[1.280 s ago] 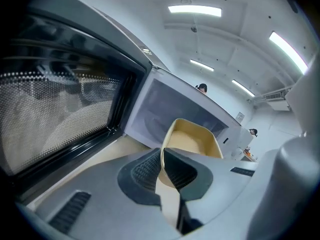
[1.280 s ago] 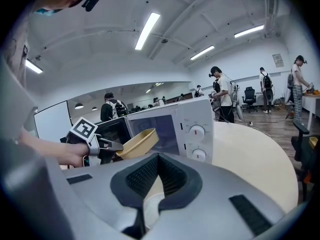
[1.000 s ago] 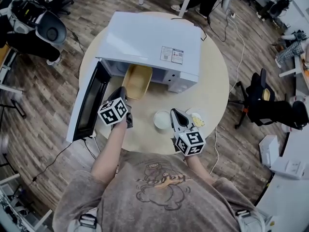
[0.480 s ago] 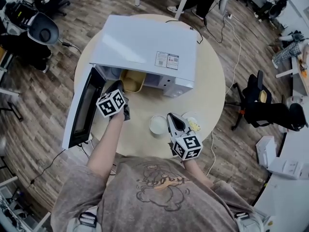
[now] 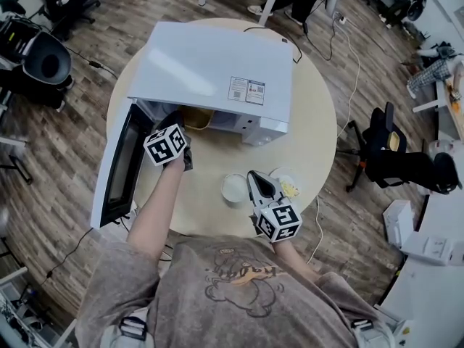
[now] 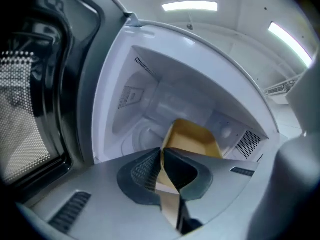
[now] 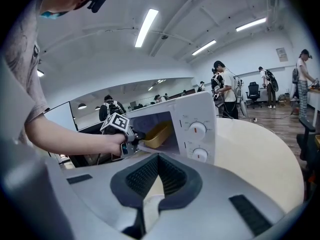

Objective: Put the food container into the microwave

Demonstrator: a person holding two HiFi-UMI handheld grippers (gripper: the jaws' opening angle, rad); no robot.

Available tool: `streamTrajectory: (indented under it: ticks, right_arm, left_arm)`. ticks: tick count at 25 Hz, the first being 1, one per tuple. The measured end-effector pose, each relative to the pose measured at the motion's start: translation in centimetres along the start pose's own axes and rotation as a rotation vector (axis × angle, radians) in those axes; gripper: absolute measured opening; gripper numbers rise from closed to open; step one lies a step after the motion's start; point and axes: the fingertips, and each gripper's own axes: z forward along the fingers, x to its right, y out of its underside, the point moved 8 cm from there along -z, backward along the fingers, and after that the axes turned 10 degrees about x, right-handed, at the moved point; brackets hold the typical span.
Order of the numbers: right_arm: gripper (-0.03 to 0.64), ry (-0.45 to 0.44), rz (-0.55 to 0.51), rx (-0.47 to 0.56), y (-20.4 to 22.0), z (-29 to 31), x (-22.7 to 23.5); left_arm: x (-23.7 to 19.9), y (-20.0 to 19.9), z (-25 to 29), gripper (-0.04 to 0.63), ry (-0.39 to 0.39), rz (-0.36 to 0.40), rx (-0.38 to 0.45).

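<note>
a: the yellow food container [image 6: 192, 136] is mostly inside the microwave [image 5: 210, 71]. your left gripper [image 6: 161, 151] is clamped on its near rim, i'd guess so you can steer it in past the open door [image 5: 119, 162].

b: yep. your right gripper [image 5: 259, 182] is closed on nothing, parked beside the white bowl [image 5: 234, 188], out of the way. round tan table [image 5: 312, 143], wood floor [image 5: 65, 151], office behind.

The left gripper [image 5: 177, 117] has pushed the food container [image 5: 196, 118] deeper into the microwave [image 5: 217, 71]
</note>
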Motion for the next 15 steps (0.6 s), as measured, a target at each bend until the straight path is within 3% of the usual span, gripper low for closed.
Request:
streamTrajectory:
  ticks: [15]
  right_arm:
    - [0.002,0.020,0.016,-0.014,0.6,-0.1,0.4]
  left_arm:
    - [-0.6,0.0,2.9,0.044,-0.012,-0.006,-0.026]
